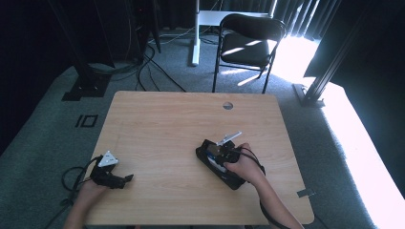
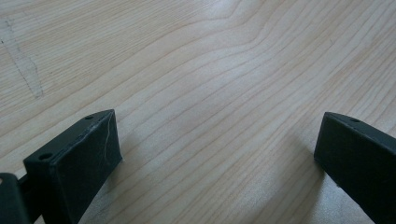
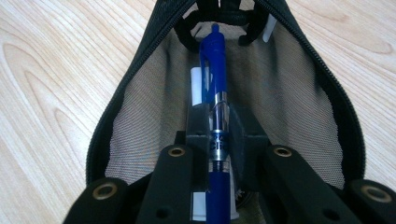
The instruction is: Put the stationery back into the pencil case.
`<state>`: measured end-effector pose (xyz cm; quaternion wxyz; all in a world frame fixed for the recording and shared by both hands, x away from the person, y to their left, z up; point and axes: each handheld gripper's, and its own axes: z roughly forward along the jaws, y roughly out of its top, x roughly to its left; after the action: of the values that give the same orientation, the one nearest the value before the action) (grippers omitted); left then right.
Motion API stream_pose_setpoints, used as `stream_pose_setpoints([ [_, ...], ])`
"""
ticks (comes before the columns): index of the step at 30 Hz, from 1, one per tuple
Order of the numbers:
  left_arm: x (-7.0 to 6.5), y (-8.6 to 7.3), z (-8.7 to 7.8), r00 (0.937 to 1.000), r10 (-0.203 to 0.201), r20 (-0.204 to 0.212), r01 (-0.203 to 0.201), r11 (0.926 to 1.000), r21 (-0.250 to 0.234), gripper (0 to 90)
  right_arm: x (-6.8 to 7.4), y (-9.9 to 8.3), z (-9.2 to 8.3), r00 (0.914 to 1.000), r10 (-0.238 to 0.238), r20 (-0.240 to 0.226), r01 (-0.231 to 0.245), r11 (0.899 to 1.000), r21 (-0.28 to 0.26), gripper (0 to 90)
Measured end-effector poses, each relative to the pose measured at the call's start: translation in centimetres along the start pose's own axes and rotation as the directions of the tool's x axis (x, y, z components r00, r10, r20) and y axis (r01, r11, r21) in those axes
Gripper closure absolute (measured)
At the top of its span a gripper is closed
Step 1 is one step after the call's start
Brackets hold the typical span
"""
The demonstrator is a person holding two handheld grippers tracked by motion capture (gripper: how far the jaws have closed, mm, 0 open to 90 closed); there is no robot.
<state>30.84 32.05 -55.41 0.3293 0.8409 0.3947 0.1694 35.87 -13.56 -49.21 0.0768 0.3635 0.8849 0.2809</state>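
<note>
A black zip pencil case (image 1: pixel 231 180) lies open on the wooden table (image 1: pixel 167 124), right of centre near the front. My right gripper (image 1: pixel 220 155) points down into it. In the right gripper view the jaws (image 3: pixel 219 135) are shut on a blue click pen (image 3: pixel 215 65), which lies along the case's grey mesh lining (image 3: pixel 149 121). A white stick-like item (image 3: pixel 197 86) rests beside the pen, partly hidden by it. My left gripper (image 1: pixel 126 180) rests at the table's front left corner. Its jaws (image 2: pixel 219 140) stand wide open over bare wood with nothing between them.
A round cable hole (image 1: pixel 228 105) sits near the table's far edge. Behind the table stand a black chair (image 1: pixel 248 43) and a white desk leg (image 1: pixel 195 33). Cables trail over the carpet at the left. Bright sunlight falls on the floor at the right.
</note>
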Motion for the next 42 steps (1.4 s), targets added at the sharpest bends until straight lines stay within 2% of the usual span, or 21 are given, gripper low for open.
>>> stream_pose_setpoints([
  [2,0.0,0.0,0.0,1.0000,0.000,0.000,0.000,1.0000,0.000,0.6,0.0,0.0,0.0,1.0000,0.000,0.002,0.000,1.000,-0.004,76.3],
  [3,0.0,0.0,0.0,1.0000,0.000,0.000,0.000,1.0000,0.000,0.6,-0.1,0.0,0.0,0.9998,0.019,-0.008,-0.019,1.000,-0.012,70.9],
  [8,0.0,0.0,0.0,1.0000,0.000,0.000,0.000,1.0000,0.000,0.6,-0.2,0.0,-0.3,0.9996,0.023,-0.019,-0.024,0.999,-0.032,68.4],
  [11,0.0,0.0,0.0,1.0000,0.000,0.000,0.000,1.0000,0.000,0.6,-0.5,0.0,-1.3,0.9993,0.031,-0.021,-0.033,0.996,-0.082,63.5],
  [15,0.0,0.0,0.0,1.0000,0.000,0.000,0.000,1.0000,0.000,0.6,-1.1,0.1,-2.7,0.9987,0.047,-0.020,-0.049,0.987,-0.151,60.3],
  [18,0.0,0.0,0.0,1.0000,0.000,0.000,0.000,1.0000,0.000,0.6,-1.4,0.0,-3.4,0.9985,0.052,-0.017,-0.054,0.983,-0.174,58.3],
  [23,0.0,0.0,0.0,1.0000,0.000,0.000,0.000,1.0000,0.000,0.6,-2.6,-0.4,-4.8,0.9946,0.103,-0.010,-0.103,0.963,-0.251,52.6],
  [26,0.0,0.0,0.0,1.0000,0.000,0.000,0.000,1.0000,0.000,0.6,-3.3,-0.8,-5.4,0.9908,0.135,0.005,-0.128,0.951,-0.282,50.3],
  [33,0.0,0.0,0.0,1.0000,0.000,0.000,0.000,1.0000,0.000,0.6,-5.0,-2.2,-5.9,0.9782,0.204,0.040,-0.182,0.934,-0.308,45.8],
  [42,0.0,0.0,0.0,1.0000,0.000,0.000,0.000,1.0000,0.000,0.6,-7.2,-4.7,-5.0,0.9552,0.273,0.113,-0.230,0.926,-0.299,40.0],
])
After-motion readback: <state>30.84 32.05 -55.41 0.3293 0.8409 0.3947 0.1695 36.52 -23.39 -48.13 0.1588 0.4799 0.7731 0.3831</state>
